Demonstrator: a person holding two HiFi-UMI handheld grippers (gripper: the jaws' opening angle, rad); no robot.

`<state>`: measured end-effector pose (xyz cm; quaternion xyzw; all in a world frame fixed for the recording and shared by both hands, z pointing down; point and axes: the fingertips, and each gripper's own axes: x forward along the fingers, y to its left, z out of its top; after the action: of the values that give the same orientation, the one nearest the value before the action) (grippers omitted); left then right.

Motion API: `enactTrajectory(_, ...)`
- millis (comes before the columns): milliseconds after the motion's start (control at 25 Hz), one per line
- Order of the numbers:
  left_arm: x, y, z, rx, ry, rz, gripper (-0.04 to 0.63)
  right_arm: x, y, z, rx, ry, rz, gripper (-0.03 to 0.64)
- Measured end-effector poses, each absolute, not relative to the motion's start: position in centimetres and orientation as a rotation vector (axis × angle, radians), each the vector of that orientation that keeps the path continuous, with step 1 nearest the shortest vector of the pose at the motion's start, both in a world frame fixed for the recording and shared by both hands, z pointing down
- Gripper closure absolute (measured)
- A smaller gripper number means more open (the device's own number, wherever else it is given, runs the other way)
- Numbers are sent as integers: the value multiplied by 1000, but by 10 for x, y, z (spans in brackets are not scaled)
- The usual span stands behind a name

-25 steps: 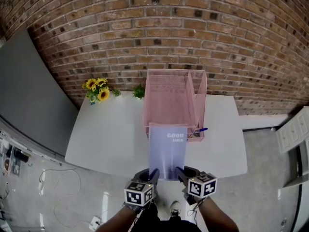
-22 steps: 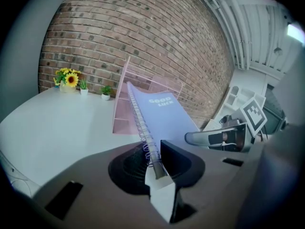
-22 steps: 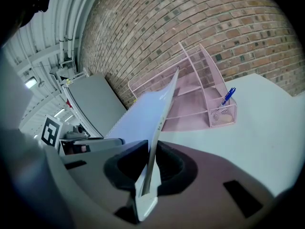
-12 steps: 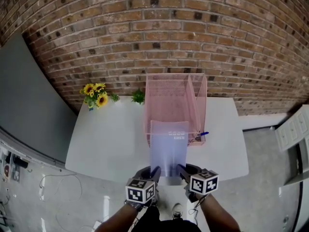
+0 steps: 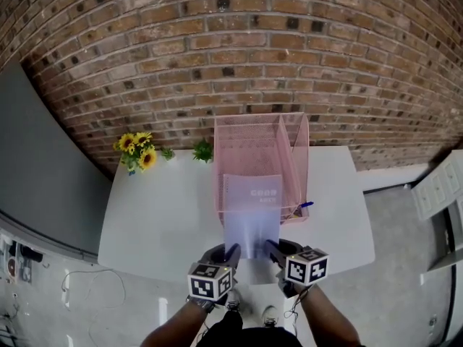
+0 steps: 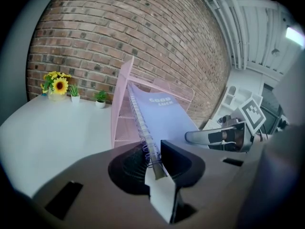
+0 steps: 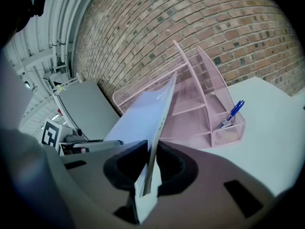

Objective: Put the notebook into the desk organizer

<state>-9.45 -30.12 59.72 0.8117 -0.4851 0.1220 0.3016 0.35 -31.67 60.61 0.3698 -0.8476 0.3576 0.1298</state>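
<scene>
1. Brick wall (image 5: 231, 49) rises behind a white table (image 5: 159, 215); sunflowers (image 5: 134, 149) and a small green plant (image 5: 203, 150) stand at the table's back edge.
2. A pink mesh desk organizer (image 5: 253, 139) stands on the table against the wall, with a blue pen (image 5: 303, 205) in its small front right pocket.
3. The lilac spiral notebook (image 5: 252, 215) is held in the air, cover up. Its far half reaches over the organizer's wide left section, and its near end sticks out past the table's front edge. Whether it touches the mesh I cannot tell.
4. The left gripper (image 6: 153, 162) is clamped on the notebook's near corner at the wire spiral.
5. The right gripper (image 7: 150, 168) is clamped on the opposite near corner, pinching the loose page edge.
</scene>
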Motion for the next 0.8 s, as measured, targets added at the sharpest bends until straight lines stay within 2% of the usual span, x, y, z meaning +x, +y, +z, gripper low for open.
enactTrajectory(640,-101,-343,594,2117,-1307,247,522,5,-360,596,1141,-2477,1022,512)
enactTrajectory(680,-101,-344,593,2118,-1307,240,520,5,-360,595,1141,-2479,1012,502)
enactTrajectory(800,-101,-349,590,2123,-1315,217,512,2,-358,596,1111,-2486,970,380)
